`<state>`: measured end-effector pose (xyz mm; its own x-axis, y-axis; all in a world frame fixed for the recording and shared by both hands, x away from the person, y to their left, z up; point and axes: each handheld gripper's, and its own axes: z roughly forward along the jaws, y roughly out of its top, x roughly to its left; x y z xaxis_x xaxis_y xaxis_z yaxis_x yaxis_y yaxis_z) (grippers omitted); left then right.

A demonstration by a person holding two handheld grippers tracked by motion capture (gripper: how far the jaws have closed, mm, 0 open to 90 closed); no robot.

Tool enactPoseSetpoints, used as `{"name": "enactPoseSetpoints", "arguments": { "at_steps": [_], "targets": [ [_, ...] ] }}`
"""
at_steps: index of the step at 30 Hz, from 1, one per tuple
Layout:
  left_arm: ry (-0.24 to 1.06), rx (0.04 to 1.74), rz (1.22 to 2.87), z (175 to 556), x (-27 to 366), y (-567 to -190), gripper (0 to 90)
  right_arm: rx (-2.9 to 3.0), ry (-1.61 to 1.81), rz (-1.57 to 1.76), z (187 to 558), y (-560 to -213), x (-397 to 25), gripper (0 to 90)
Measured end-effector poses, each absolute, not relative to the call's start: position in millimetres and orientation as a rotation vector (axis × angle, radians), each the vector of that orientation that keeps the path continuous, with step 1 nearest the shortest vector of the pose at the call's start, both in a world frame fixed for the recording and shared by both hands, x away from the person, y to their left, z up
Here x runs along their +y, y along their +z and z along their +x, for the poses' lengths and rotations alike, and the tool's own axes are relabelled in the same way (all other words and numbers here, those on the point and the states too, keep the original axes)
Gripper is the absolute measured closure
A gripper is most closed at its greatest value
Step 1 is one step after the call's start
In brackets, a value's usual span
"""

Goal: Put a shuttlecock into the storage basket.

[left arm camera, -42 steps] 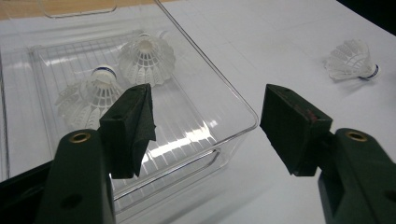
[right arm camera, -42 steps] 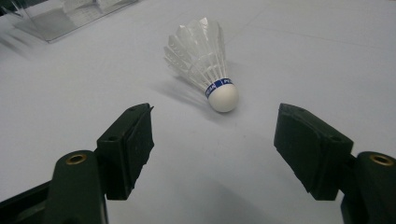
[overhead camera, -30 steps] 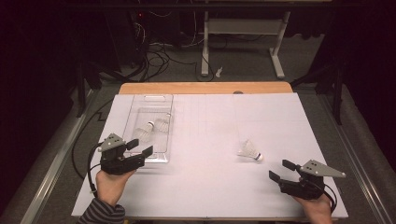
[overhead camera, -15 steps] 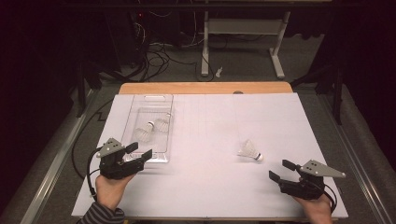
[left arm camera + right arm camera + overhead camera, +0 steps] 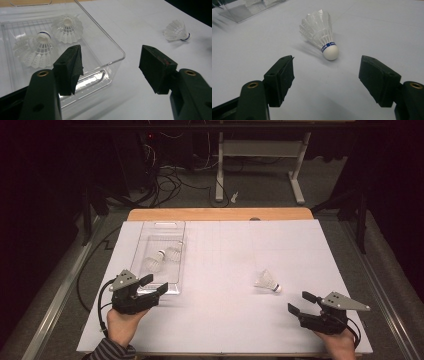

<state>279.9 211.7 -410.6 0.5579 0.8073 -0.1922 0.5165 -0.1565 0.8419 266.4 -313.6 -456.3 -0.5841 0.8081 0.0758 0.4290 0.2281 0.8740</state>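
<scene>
A white shuttlecock (image 5: 266,281) (image 5: 320,33) (image 5: 176,31) with a blue band lies on its side on the white sheet, cork toward my right gripper. My right gripper (image 5: 301,303) (image 5: 327,80) stands open a short way in front of it, nothing between its jaws. A clear plastic bin (image 5: 163,230) (image 5: 110,47) at the left holds two more shuttlecocks (image 5: 154,262) (image 5: 37,51), (image 5: 175,251) (image 5: 67,28). My left gripper (image 5: 154,285) (image 5: 111,71) is open and empty at the bin's near right corner.
A white sheet (image 5: 225,270) covers the wooden table (image 5: 220,214). Beyond the far edge are cables (image 5: 165,175) and a white stand's legs (image 5: 260,165) on a dark floor. A metal rail (image 5: 55,300) runs along the left side.
My left gripper has drawn back a little toward the near edge and to the left. The right gripper and the loose shuttlecock have stayed put.
</scene>
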Motion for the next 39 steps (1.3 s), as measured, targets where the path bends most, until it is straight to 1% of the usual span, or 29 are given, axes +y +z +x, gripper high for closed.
{"name": "enactPoseSetpoints", "arguments": {
  "at_steps": [8,11,26,39],
  "targets": [
    [0.348,1.082,1.848,282,203,-412,37.5,2.113,1.305,1.138,266,-456,-313,28.9],
    [0.364,1.089,1.846,282,202,-412,37.4,2.114,1.304,1.139,266,-456,-313,28.9],
    [0.352,1.053,1.877,287,187,-410,37.6,2.114,1.303,1.138,266,-456,-314,28.9],
    [0.317,1.041,1.885,291,178,-409,38.0,2.114,1.304,1.137,266,-456,-314,29.0]
  ]
}}
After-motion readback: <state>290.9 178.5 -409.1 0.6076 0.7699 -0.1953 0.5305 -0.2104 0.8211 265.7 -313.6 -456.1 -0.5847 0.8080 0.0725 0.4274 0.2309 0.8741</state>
